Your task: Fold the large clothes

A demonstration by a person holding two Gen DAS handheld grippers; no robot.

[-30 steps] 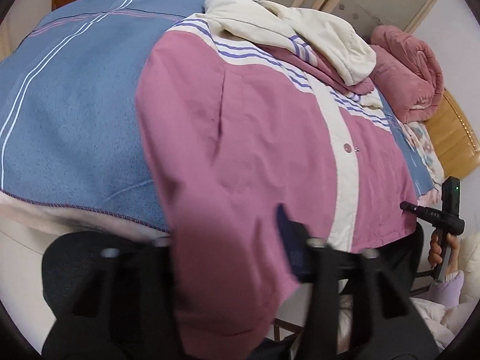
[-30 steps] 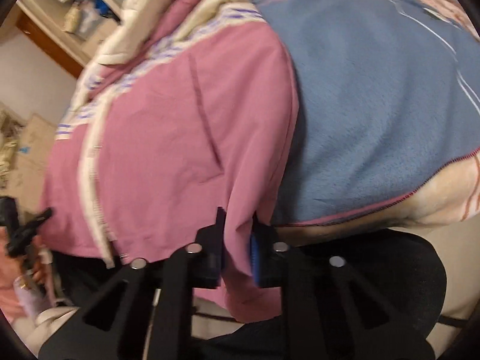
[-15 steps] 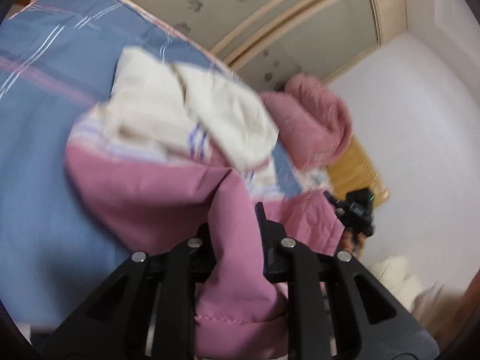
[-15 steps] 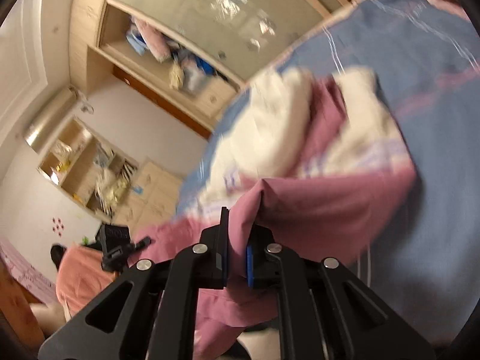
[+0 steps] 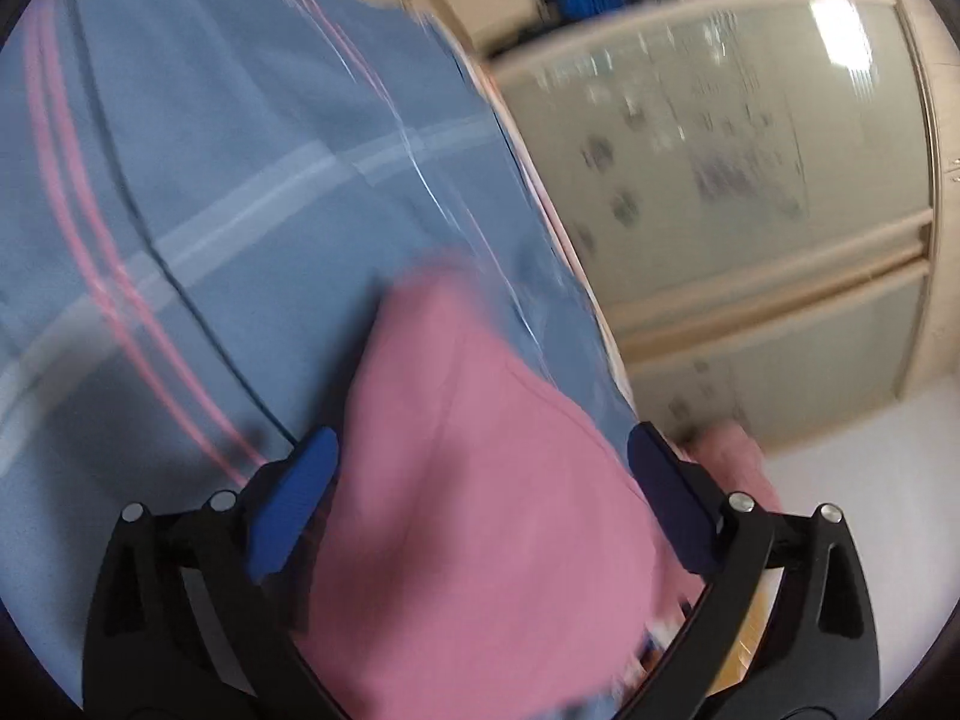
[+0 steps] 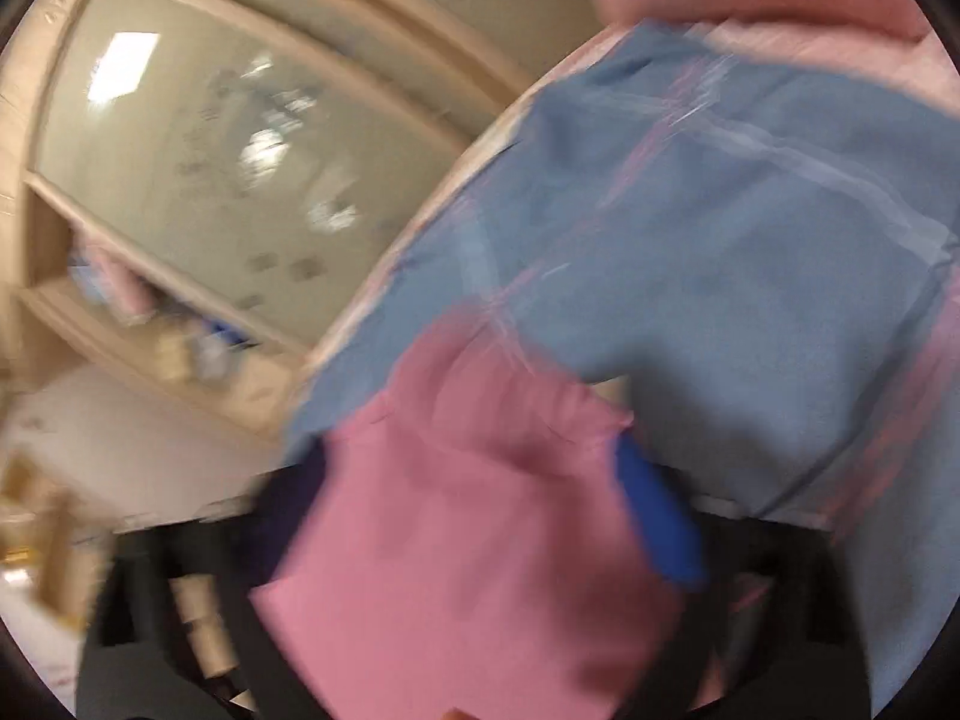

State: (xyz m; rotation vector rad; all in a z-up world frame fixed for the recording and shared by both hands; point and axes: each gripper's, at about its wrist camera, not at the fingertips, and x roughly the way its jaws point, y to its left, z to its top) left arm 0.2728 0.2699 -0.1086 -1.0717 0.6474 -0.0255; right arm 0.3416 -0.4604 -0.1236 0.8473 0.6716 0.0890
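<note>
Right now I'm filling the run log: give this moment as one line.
left gripper open | right gripper open | pink garment lying loose between both fingers | on blue striped blanket | views blurred

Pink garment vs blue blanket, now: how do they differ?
The pink garment is plain; the blue blanket carries pink and pale stripes. The garment lies on top, between the open fingers of the left gripper and right gripper; the blanket is spread flat underneath. Both are blurred.

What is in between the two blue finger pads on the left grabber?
Pink garment fabric fills the gap between the left gripper's wide-open blue pads, lying over the blue blanket. The left wrist view shows it.
</note>
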